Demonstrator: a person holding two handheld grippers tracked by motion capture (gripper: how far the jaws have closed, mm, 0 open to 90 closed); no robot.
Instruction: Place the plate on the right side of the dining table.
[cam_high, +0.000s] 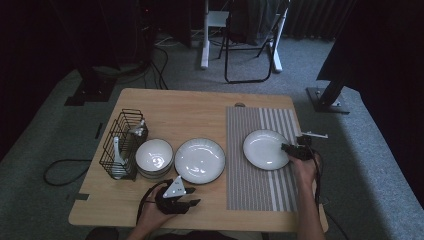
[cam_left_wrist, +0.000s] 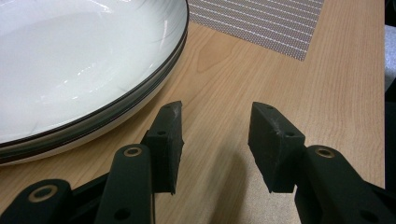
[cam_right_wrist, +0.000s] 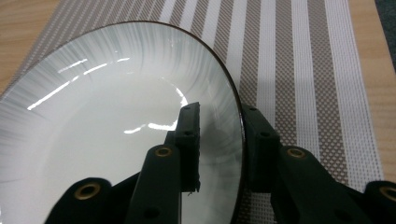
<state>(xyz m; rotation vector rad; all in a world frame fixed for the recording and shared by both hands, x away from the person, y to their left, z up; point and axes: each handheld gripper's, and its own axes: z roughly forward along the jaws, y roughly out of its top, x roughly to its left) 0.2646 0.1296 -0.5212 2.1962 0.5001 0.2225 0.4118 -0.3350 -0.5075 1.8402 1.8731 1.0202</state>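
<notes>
Jaws astride plate (cam_right_wrist: 116, 121) rim, placemat (cam_right_wrist: 299, 70) beneath

No readable text, labels, brands, numbers or signs on anything in view.

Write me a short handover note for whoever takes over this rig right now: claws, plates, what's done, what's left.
Right claw: jaws straddle the near right rim of the white plate on the striped placemat; one jaw inside, one outside, apparently gripping.
Left claw: open, holding nothing, low over bare table just in front of the plate stack.
Elsewhere: bowl stack left of the plate stack, wire basket with utensils at far left.
Done: one plate sits on the placemat.
Left: probably release that plate, then bring a bowl and utensils over; the left claw seems free for that.
</notes>
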